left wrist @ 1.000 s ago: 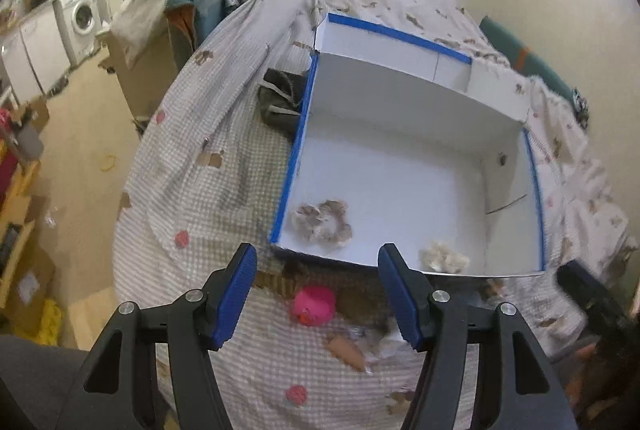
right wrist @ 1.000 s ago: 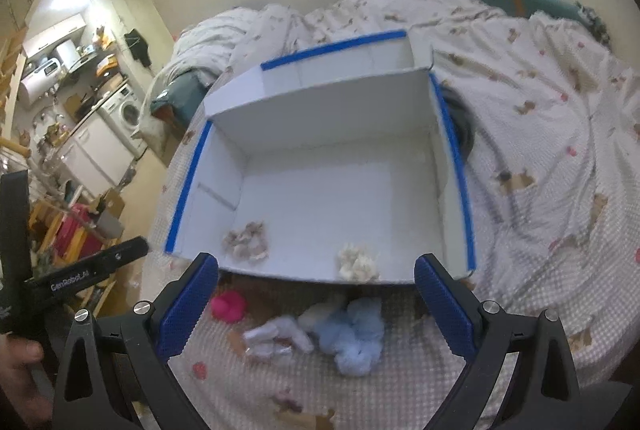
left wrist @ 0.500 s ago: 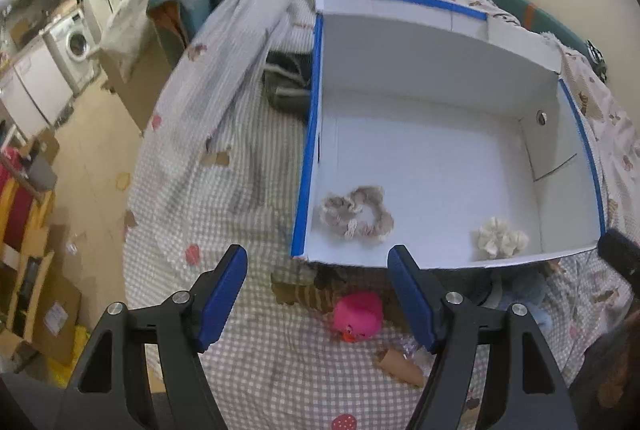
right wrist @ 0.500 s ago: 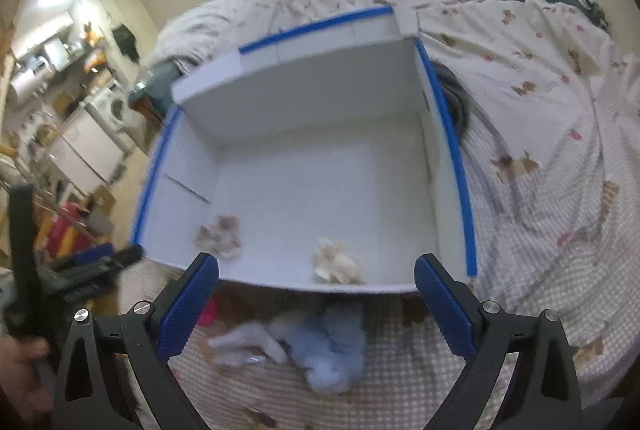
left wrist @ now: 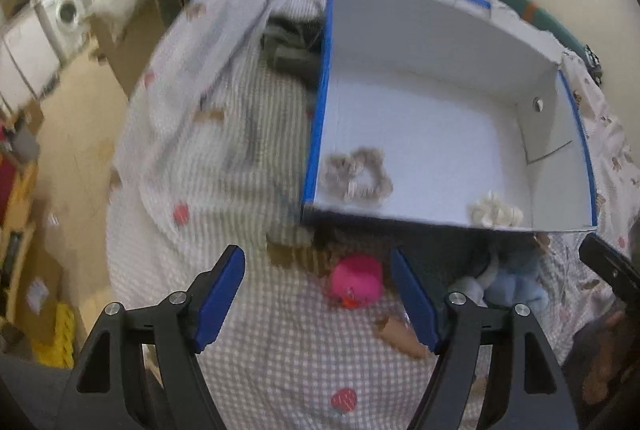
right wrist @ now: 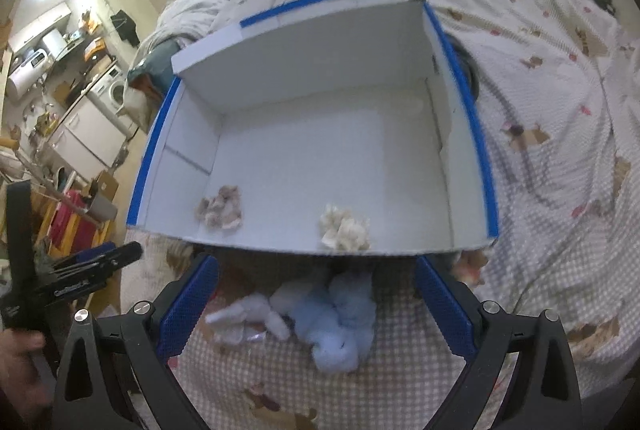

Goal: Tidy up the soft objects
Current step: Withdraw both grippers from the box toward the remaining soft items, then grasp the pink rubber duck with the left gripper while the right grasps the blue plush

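A white box with blue-taped rims [left wrist: 320,118] [right wrist: 476,134] lies on the bed. Inside it near the front lie a brownish scrunchie [left wrist: 358,179] [right wrist: 220,208] and a cream scrunchie [left wrist: 496,213] [right wrist: 344,228]. In front of the box lie a pink soft toy [left wrist: 356,282], a light blue plush [right wrist: 340,326] [left wrist: 516,282] and a white plush [right wrist: 248,318]. My left gripper [left wrist: 320,302] is open and empty, just above the pink toy. My right gripper [right wrist: 316,302] is open and empty, above the blue and white plush.
The bed has a checked cover [left wrist: 224,190] and a rumpled duvet [right wrist: 540,42]. A dark garment [left wrist: 292,46] lies left of the box. A tan soft piece [left wrist: 400,334] lies by my left gripper's right finger. The floor, cardboard boxes and a washing machine [left wrist: 68,10] are at the left.
Both grippers have moved forward and lower toward the toys in front of the box. The box now looms larger. Both stay open.
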Demonstrator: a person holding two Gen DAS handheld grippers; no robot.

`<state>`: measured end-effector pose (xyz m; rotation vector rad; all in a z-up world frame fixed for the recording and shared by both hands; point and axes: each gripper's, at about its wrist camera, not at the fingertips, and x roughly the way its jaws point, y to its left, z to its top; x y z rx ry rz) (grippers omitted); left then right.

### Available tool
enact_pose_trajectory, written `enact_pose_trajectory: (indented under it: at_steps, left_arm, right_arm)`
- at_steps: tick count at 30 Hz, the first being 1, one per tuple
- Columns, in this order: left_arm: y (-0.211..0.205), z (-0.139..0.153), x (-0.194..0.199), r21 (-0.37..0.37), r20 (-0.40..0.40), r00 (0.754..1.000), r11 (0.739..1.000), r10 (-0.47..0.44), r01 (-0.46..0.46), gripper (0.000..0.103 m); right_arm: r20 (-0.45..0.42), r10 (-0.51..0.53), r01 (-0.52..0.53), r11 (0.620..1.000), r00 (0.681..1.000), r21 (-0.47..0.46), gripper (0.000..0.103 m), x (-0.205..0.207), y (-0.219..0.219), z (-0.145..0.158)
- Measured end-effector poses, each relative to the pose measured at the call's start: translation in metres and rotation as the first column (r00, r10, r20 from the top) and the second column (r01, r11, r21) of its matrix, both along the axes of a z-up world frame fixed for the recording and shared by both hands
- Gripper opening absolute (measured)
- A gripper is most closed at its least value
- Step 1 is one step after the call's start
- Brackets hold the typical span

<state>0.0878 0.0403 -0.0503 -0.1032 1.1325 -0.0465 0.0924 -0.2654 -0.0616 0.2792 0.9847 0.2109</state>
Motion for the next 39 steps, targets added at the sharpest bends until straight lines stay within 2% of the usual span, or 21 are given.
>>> enact_pose_trajectory:
  at_steps: [4, 6, 10, 11, 16, 17, 19, 20, 22, 24, 28, 31, 35, 38, 39]
  left_arm:
    - [0.0, -0.031, 0.01, -0.068, -0.141, 0.99, 0.997, 0.01, -0.02, 0.073]
    - [-0.005, -0.04, 0.015, -0.09, -0.172, 0.985, 0.996, -0.007, -0.009, 0.073]
    - [-0.024, -0.055, 0.024, -0.058, -0.202, 0.978, 0.998, -0.045, 0.034, 0.072]
    - [-0.027, -0.058, 0.025, -0.049, -0.208, 0.977, 0.998, -0.052, 0.043, 0.068]
    - [-0.035, -0.069, 0.024, -0.008, -0.228, 0.972, 0.999, -0.051, 0.051, 0.065]
    - [-0.035, -0.069, 0.024, -0.002, -0.228, 0.972, 0.999, -0.052, 0.053, 0.06]
    - [-0.036, -0.072, 0.023, -0.001, -0.233, 0.97, 0.998, -0.064, 0.065, 0.039]
    - [-0.036, -0.073, 0.022, -0.027, -0.239, 0.968, 0.997, -0.074, 0.07, 0.025]
    - [-0.034, -0.073, 0.019, -0.048, -0.233, 0.97, 0.997, -0.067, 0.057, 0.025]
    - [-0.032, -0.069, 0.015, -0.031, -0.222, 0.973, 0.998, -0.06, 0.055, 0.025]
    - [-0.024, -0.057, 0.005, -0.048, -0.218, 0.975, 0.998, -0.04, 0.031, 0.025]
    - [-0.018, -0.046, -0.003, -0.028, -0.186, 0.982, 0.999, -0.039, 0.035, 0.025]
    - [-0.009, -0.037, -0.008, -0.037, -0.171, 0.985, 0.999, -0.018, 0.012, 0.025]
    - [-0.004, -0.033, -0.013, -0.045, -0.167, 0.986, 0.999, -0.005, -0.002, 0.025]
    - [0.002, -0.032, -0.001, -0.051, -0.168, 0.986, 0.999, -0.003, -0.005, 0.025]
  right_arm:
    - [-0.014, 0.017, -0.017, 1.0, 1.0, 0.009, 0.103, 0.0, 0.009, -0.004]
    - [-0.014, 0.035, -0.035, 0.999, 0.999, -0.011, 0.103, 0.001, 0.015, -0.005]
    - [-0.022, 0.044, -0.045, 0.999, 0.999, -0.032, 0.103, 0.001, 0.017, -0.007]
    - [-0.027, 0.04, -0.041, 0.999, 0.999, -0.029, 0.103, 0.001, 0.016, -0.008]
    - [-0.056, 0.003, -0.005, 0.999, 0.998, -0.032, 0.103, -0.001, 0.006, -0.012]
    - [-0.061, -0.009, 0.007, 1.0, 0.998, -0.03, 0.103, -0.001, 0.003, -0.013]
    - [-0.077, -0.04, 0.038, 0.999, 0.996, -0.027, 0.103, -0.001, -0.003, -0.015]
    - [-0.083, -0.053, 0.052, 0.998, 0.995, -0.023, 0.103, 0.0, -0.006, -0.017]
    - [-0.104, -0.075, 0.075, 0.997, 0.992, -0.006, 0.103, 0.0, -0.012, -0.02]
    - [-0.126, -0.09, 0.092, 0.996, 0.988, 0.006, 0.103, 0.002, -0.016, -0.024]
    - [-0.182, -0.1, 0.107, 0.994, 0.978, 0.031, 0.103, 0.003, -0.022, -0.035]
    - [-0.213, -0.103, 0.11, 0.994, 0.972, 0.021, 0.103, 0.006, -0.021, -0.042]
    - [-0.239, -0.098, 0.101, 0.995, 0.966, 0.001, 0.103, 0.009, -0.016, -0.049]
    - [-0.262, -0.062, 0.057, 0.998, 0.963, -0.027, 0.103, 0.013, -0.007, -0.054]
    - [-0.271, -0.049, 0.039, 0.998, 0.961, -0.042, 0.103, 0.014, -0.003, -0.057]
